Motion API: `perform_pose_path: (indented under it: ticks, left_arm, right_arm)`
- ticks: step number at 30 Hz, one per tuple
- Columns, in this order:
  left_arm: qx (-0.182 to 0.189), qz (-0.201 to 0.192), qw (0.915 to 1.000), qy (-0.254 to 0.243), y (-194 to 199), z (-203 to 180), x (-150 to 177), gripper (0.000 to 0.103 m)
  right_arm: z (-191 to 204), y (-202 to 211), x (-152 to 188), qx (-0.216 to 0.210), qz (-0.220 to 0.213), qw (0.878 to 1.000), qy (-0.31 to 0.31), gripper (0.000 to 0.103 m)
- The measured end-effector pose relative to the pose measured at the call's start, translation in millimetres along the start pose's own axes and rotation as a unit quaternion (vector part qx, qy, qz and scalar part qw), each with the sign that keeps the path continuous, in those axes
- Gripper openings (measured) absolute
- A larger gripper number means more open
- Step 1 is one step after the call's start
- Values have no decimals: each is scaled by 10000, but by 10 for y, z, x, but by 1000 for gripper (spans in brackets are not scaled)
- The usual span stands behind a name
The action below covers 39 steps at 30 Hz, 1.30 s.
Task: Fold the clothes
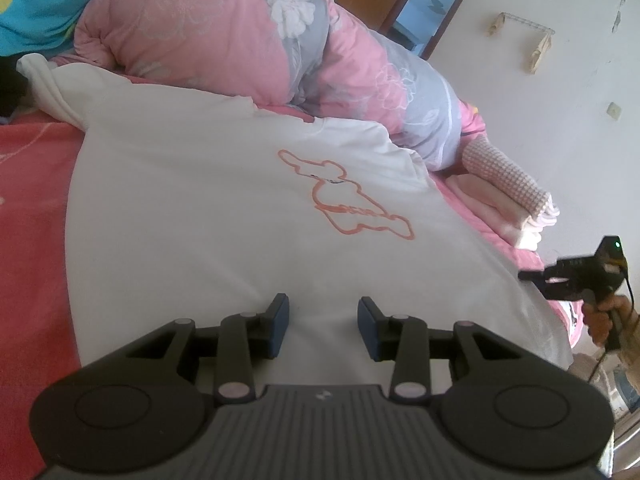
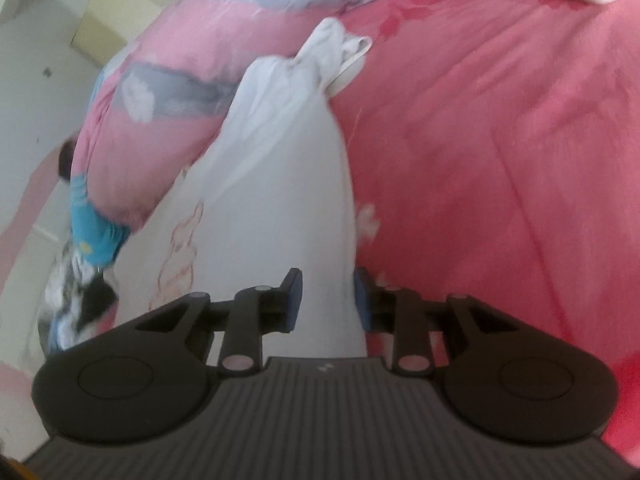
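A white shirt with an orange outline figure lies spread on the pink bed. My left gripper hovers open over its near part, with only flat cloth showing between the fingers. At the shirt's right edge a hand holds my right gripper. In the blurred right wrist view the right gripper stands open, and a long fold of the shirt runs between its fingers up to a bunched sleeve. The pads do not visibly press on the cloth.
A rolled pink and grey quilt lies along the far side of the bed, also in the right wrist view. Folded pink clothes are stacked near the bed's right corner. Pink bedsheet stretches to the right of the shirt. A blue cloth sits far left.
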<state>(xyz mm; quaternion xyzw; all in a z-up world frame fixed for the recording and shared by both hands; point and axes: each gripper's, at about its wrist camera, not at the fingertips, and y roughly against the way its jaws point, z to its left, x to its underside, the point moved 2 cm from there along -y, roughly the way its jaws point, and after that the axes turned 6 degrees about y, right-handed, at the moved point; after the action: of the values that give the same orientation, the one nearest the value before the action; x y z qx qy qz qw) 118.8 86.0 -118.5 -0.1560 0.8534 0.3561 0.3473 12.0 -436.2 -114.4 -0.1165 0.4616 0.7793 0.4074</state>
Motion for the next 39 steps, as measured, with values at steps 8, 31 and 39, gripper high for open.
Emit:
perform_pose_path:
  ticks: [8, 31, 39]
  left_arm:
    - [-17, -29, 10000, -17, 17, 8, 9, 39]
    - [-108, -62, 9999, -66, 25, -11, 22, 39]
    - [-154, -68, 9998, -92, 26, -37, 23, 39]
  right_arm:
    - [-115, 109, 154, 190, -253, 9990, -315, 2]
    - [-37, 578, 682, 236, -158, 9991, -307, 6]
    - [114, 595, 819, 295, 37, 9995, -52, 20]
